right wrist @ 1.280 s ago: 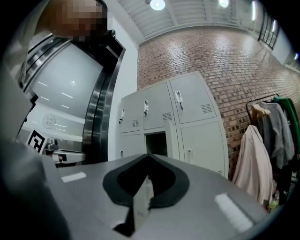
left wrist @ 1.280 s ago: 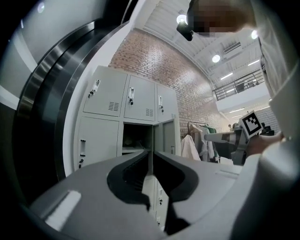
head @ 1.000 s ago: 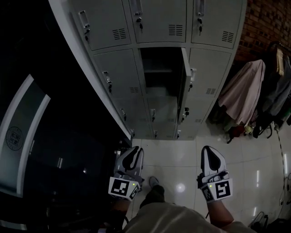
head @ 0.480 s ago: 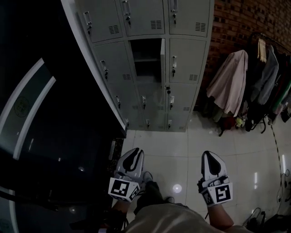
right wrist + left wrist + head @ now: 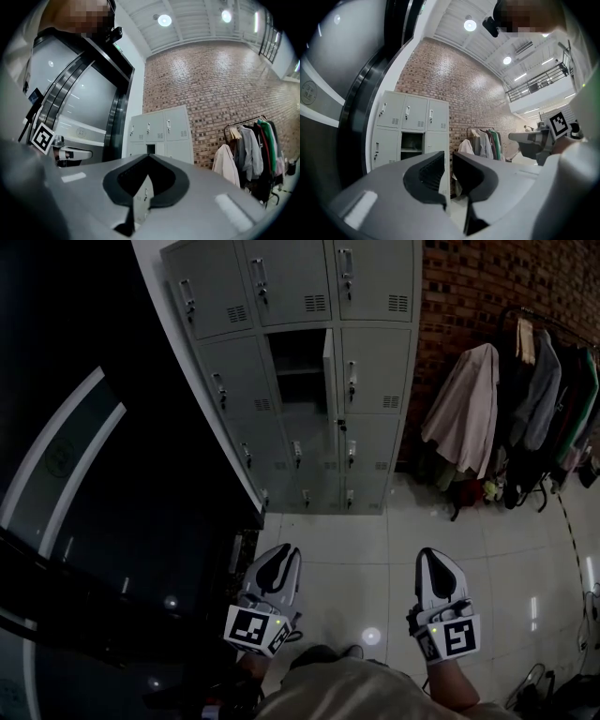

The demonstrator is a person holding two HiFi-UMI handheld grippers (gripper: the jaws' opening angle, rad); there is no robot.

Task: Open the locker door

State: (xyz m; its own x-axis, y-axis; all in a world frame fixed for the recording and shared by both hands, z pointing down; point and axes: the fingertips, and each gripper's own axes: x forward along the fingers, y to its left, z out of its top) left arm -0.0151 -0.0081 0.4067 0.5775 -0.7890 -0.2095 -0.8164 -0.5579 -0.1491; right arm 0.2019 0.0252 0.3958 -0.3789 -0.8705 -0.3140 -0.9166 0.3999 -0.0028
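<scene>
A bank of grey lockers [image 5: 281, 381] stands against the wall. One middle compartment [image 5: 298, 357] is open, its door [image 5: 330, 371] swung out edge-on. The same dark compartment shows in the left gripper view [image 5: 411, 143] and in the right gripper view [image 5: 150, 149]. Both grippers are held low over the tiled floor, well short of the lockers. My left gripper [image 5: 278, 552] [image 5: 448, 153] has a narrow gap between its tips and nothing in it. My right gripper [image 5: 429, 557] [image 5: 150, 156] is shut and empty, its tips touching.
A clothes rack with several hanging coats [image 5: 487, 418] stands right of the lockers against a brick wall [image 5: 487, 287]. A dark glass wall [image 5: 75, 474] runs along the left. White tiled floor [image 5: 356, 549] lies between me and the lockers.
The lockers look smaller and have shifted left in the head view, and more of the brick wall and coats shows. Both grippers keep their places low in the view.
</scene>
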